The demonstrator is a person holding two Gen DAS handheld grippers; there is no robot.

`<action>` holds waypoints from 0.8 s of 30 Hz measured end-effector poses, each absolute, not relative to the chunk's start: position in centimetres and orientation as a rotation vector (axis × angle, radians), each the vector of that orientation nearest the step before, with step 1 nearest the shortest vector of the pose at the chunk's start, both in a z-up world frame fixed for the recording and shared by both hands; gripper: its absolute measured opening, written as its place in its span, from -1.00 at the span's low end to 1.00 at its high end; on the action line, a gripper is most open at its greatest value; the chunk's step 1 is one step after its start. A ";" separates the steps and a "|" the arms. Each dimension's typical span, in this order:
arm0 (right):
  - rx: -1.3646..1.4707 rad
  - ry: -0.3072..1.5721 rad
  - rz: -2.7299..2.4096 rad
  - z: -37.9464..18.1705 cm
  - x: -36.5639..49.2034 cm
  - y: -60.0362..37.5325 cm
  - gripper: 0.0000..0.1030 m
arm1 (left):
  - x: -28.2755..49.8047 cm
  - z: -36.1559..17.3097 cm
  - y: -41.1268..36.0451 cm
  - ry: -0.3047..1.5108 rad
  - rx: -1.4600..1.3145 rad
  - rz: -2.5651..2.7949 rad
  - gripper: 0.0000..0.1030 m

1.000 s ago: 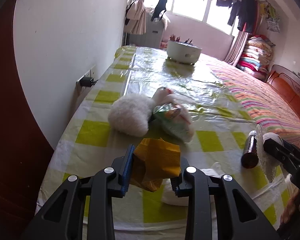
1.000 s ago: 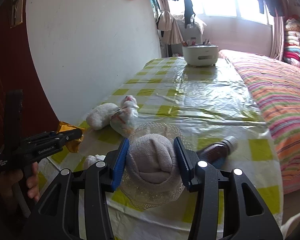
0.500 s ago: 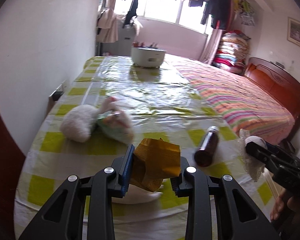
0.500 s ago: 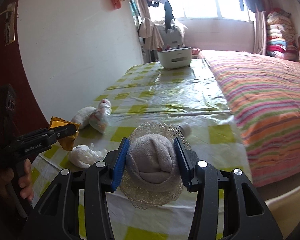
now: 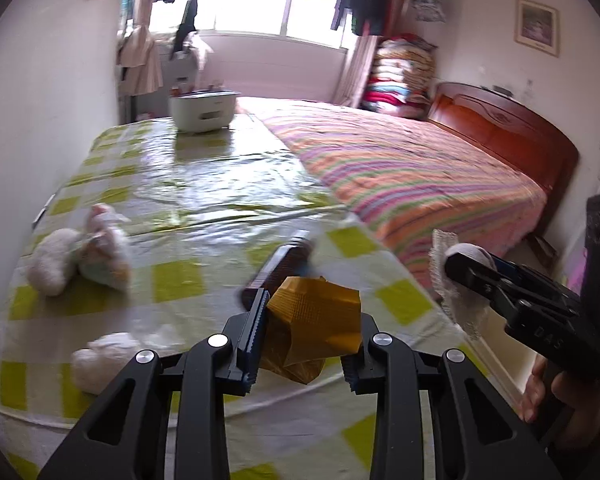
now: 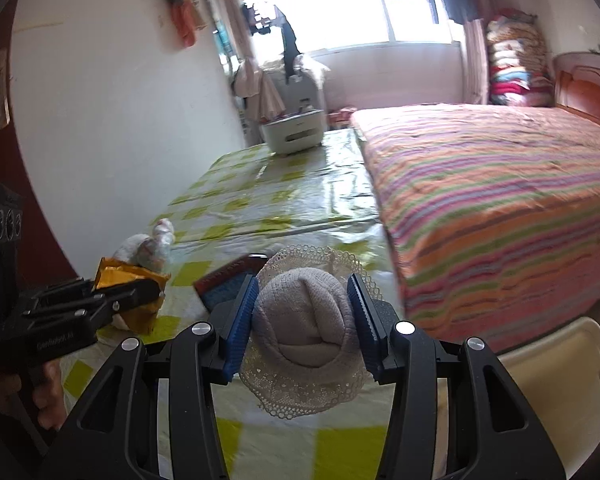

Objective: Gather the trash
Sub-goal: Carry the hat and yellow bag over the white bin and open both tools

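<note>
- Left gripper (image 5: 305,338), lower centre of the left wrist view: the blue-padded jaws were clamped on a crumpled yellow wrapper (image 5: 314,334), held clear above the table.
- Right gripper (image 6: 303,320), lower centre of the right wrist view: the jaws were clamped on a rolled grey sock with lace trim (image 6: 305,330); the same bundle appeared at right of the left wrist view.
- Cream bin (image 6: 556,380), lower right of the right wrist view: it stood on the floor beside the table end and below the bed's edge. Judged to be the destination for both loads.
- Step in hand, as judged: carrying both pieces to the bin. Doing it well calls for keeping each grip firm until the load is over the opening, then releasing one at a time; the soft sock may cling to the pads, and the light wrapper may drift.
- Trash remaining on the table: a dark bottle (image 5: 278,270) at mid frame, blurred; a white crumpled tissue (image 5: 100,360) at lower left; a white fluffy bundle with a tied plastic bag (image 5: 80,256) at left.
- Surface: a table (image 5: 204,168) under a glossy yellow-and-white checked cover, with a white pot (image 5: 202,110) at the far end.
- Room: a striped bedspread (image 6: 500,200) at right, a wooden headboard, stacked quilts at upper right, a bright window with hanging clothes at top.
</note>
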State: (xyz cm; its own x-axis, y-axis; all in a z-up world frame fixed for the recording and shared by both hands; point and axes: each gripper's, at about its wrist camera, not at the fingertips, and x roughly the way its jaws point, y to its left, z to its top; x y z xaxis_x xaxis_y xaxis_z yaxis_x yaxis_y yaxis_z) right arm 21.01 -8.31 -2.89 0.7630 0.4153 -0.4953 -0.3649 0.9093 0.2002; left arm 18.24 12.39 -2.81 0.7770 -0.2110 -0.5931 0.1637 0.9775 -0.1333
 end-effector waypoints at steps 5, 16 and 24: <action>0.154 0.559 0.363 -3.5 20.4 -12.1 -0.13 | 18.2 -3.0 9.3 0.660 -0.050 -0.266 -0.40; 0.303 0.552 0.192 -4.9 18.5 -20.2 -0.12 | 17.7 -3.5 3.5 0.681 0.010 -0.370 -0.40; 0.373 0.567 0.132 -5.9 18.4 -21.7 0.16 | 17.4 -3.9 -0.3 0.703 0.028 -0.455 -0.40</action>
State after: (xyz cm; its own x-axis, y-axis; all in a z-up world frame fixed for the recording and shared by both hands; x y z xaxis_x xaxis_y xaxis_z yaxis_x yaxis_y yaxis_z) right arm 18.41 -21.69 -5.91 0.8372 0.2230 -0.4994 -0.0200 0.9250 0.3795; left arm 17.37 -0.25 -3.92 0.6694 -0.3946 -0.6294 0.4132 0.9019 -0.1260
